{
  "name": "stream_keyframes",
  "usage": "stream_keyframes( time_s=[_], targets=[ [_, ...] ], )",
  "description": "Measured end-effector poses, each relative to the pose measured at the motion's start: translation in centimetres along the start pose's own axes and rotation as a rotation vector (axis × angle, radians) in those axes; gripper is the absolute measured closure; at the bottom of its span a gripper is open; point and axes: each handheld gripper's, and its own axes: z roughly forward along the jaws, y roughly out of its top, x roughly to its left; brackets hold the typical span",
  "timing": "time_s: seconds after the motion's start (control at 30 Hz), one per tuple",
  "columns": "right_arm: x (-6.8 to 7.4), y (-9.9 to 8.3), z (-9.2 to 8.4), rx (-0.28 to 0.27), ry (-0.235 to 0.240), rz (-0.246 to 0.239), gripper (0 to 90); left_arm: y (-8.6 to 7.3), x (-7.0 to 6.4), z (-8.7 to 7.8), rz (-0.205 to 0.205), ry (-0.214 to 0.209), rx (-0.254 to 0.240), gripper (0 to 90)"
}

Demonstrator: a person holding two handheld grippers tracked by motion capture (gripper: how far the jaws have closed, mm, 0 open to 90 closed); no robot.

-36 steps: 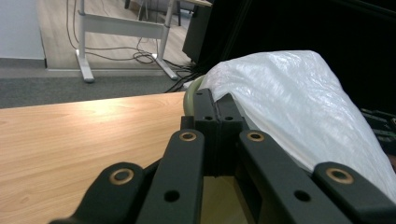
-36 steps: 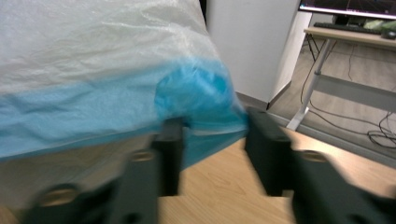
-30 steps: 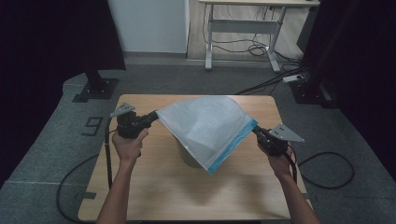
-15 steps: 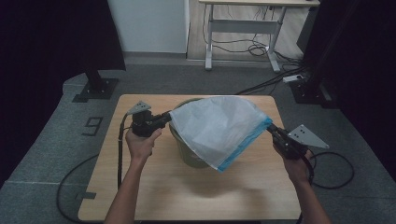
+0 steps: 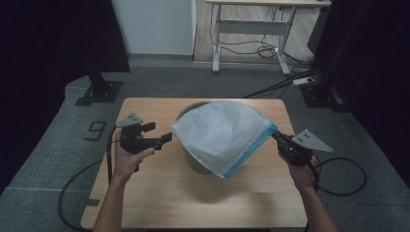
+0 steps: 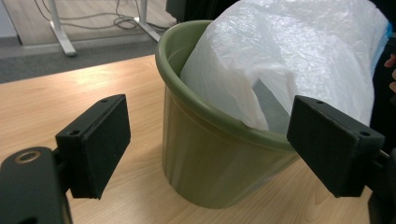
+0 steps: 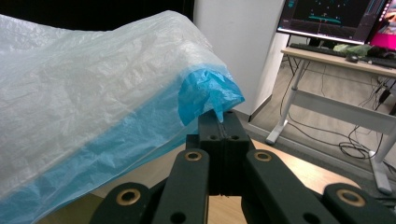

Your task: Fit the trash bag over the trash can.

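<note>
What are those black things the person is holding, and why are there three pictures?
A person holds a black claw tool in each hand. One picture comes from a camera high above the light wooden table. The other two come from little cameras riding on each claw. On the table stands a round green plastic bin. Draped over it is a thin white plastic bag with a blue edge. The right claw is pinched shut on the bag's blue corner. The left claw has just opened wide and holds nothing; the bin sits in front of it.
</note>
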Motion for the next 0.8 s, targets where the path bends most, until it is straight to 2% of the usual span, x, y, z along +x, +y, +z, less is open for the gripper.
stream_keyframes(
  time_s=[0.1,0.27,0.57,0.8],
  targets=[
    [0.2,-0.2,0.0,0.007,0.005,0.002,88.4,-0.1,-1.0,-0.7,0.011,-0.011,-0.027,14.3],
    [0.4,-0.4,0.1,0.015,0.010,0.003,88.4,0.2,-3.0,-0.7,0.038,-0.039,-0.036,14.8],
    [1.0,-0.6,0.1,0.018,0.032,0.007,88.4,1.3,-6.6,1.9,0.115,-0.048,0.000,17.7],
    [1.6,-0.5,0.2,0.014,0.052,0.003,88.4,1.7,-8.3,4.1,0.134,-0.068,0.044,18.3]
  ],
)
